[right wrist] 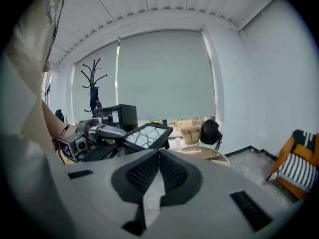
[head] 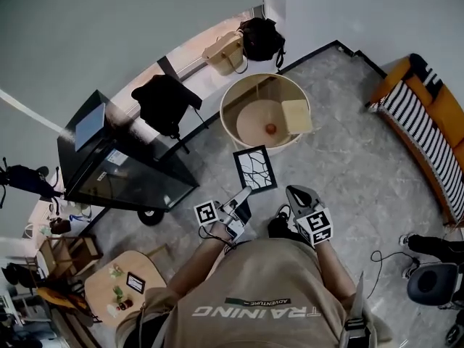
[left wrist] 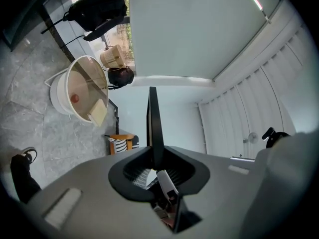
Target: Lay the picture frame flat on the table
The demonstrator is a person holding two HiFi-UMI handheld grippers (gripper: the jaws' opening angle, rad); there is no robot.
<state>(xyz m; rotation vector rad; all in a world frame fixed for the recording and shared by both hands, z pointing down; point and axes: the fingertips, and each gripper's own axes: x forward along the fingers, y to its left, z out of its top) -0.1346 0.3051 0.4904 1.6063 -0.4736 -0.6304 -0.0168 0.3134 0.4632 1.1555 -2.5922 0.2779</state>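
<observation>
left gripper (left wrist: 153, 164) jaws pinching the picture frame (left wrist: 151, 126) by one edge; in the left gripper view the frame shows edge-on, a thin dark blade rising straight out from between the pads and running forward past the jaw tips. nothing else sits between those jaws. head view: left gripper (head: 243, 194) holds the frame (head: 254, 169) just ahead of its tips, gripped at the near edge, the glass face with a black branching pattern turned up toward the camera. the frame hangs in the air over the grey floor (head: 341, 151), beyond the jaws and short of the round table (head: 228, 100), near its closest rim but not touching it. the table lies further out along the same line as the jaws; a small orange object (head: 270, 128) and a beige square pad (head: 296, 116) rest inside its raised rim. right gripper (right wrist: 159, 156) jaws pressed together, pads meeting on the centre line, nothing between them. from the right gripper view the frame (right wrist: 147, 135) sits above and left of those closed jaws, well apart from them, tilted with its patterned face up, and the left gripper (right wrist: 84, 138) is seen clamped on its left end. the round table (right wrist: 204, 153) shows just past the right jaw tips, slightly right. in the head view the right gripper (head: 291, 190) is beside the left one, clear of the frame.
</observation>
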